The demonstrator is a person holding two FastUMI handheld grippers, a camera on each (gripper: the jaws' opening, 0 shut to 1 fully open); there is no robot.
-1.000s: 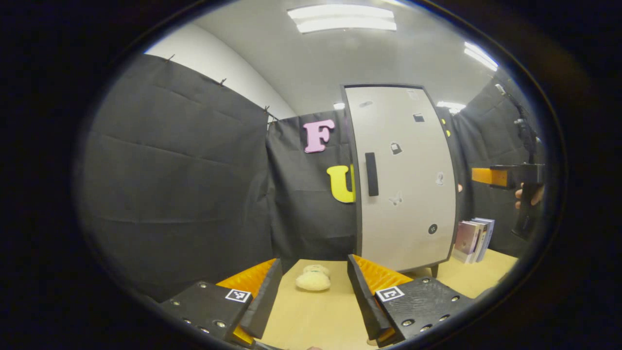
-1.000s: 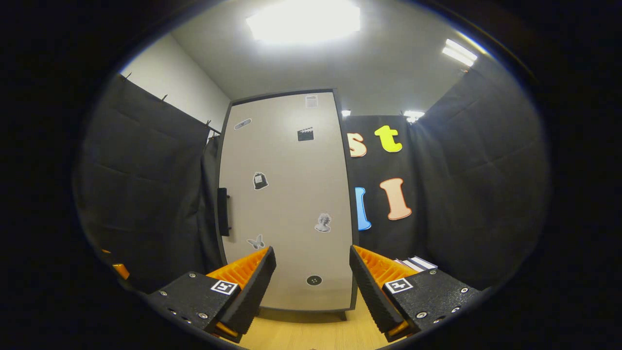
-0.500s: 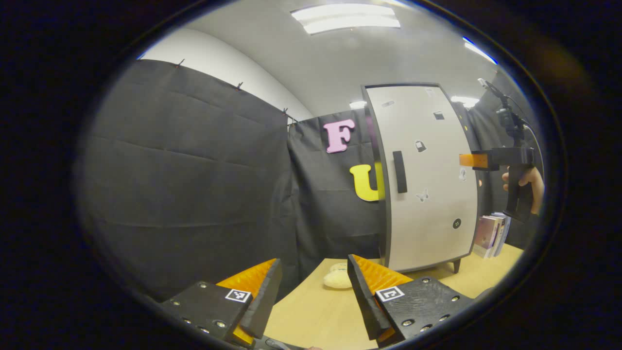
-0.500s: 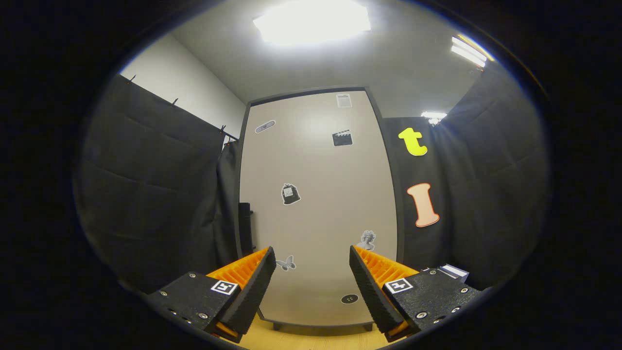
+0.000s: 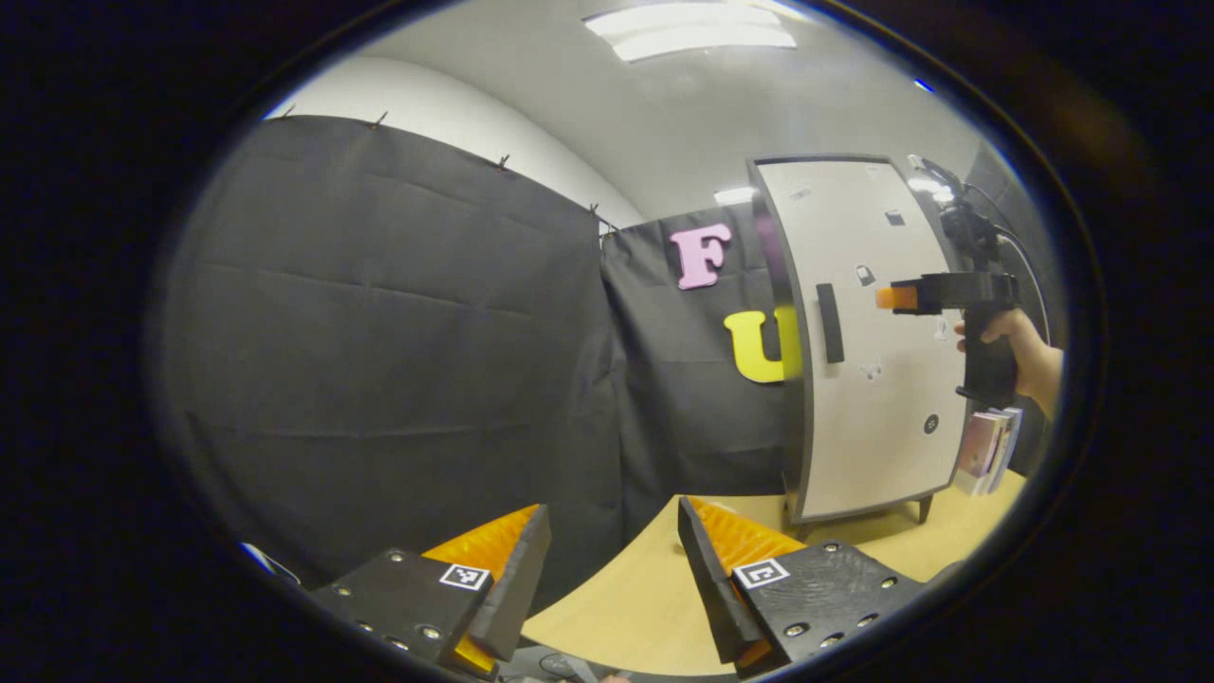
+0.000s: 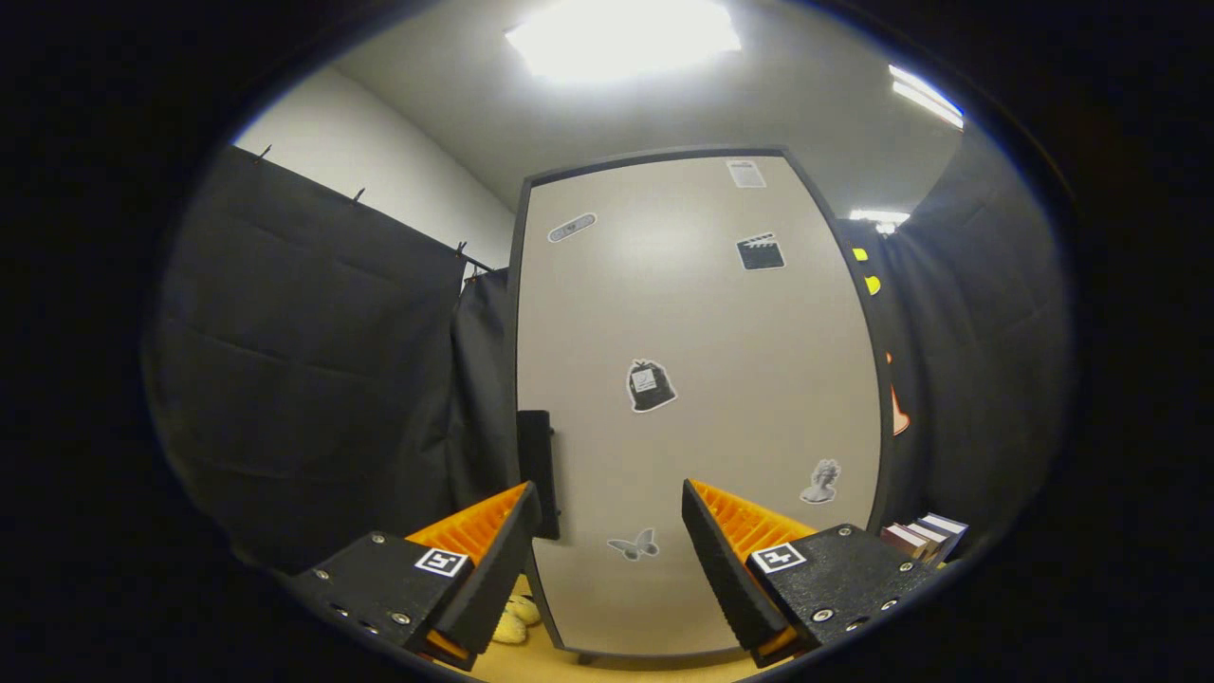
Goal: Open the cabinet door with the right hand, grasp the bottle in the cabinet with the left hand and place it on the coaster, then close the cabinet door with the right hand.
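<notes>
So right gripper (image 6: pixel 610 550) first: fingers spread wide, nothing between them, pointed pretty much straight at the cabinet door (image 6: pixel 697 379). The door handle (image 6: pixel 538 472) is the thing that matters. It's a dark vertical bar on the door's left edge, and in the right gripper view it sits at about 10 o'clock from the gap between the fingers, just above the tip of the left-hand finger. Its long axis runs up-down, so my guess is the open fingers need to slide over toward 9 o'clock and close across the bar from the sides. Not touching it yet as far as I can tell.

Left gripper (image 5: pixel 612 569) is also wide open and holding nothing, hanging back over the table (image 5: pixel 626 607), well apart from the cabinet. In the left gripper view the door (image 5: pixel 873 379) is off at about 2 o'clock, with the other gripper (image 5: pixel 887 298) and the hand (image 5: pixel 1010 346) on it right in front of the door, near the handle (image 5: pixel 830 323). So the right one is clearly nearer.

Door looks fully shut, so the bottle must be inside and I can't see it. Can't spot the coaster either. Some books (image 6: pixel 925 539) stand beside the cabinet, and something pale and fuzzy (image 6: pixel 512 621) lies on the table by its foot.
</notes>
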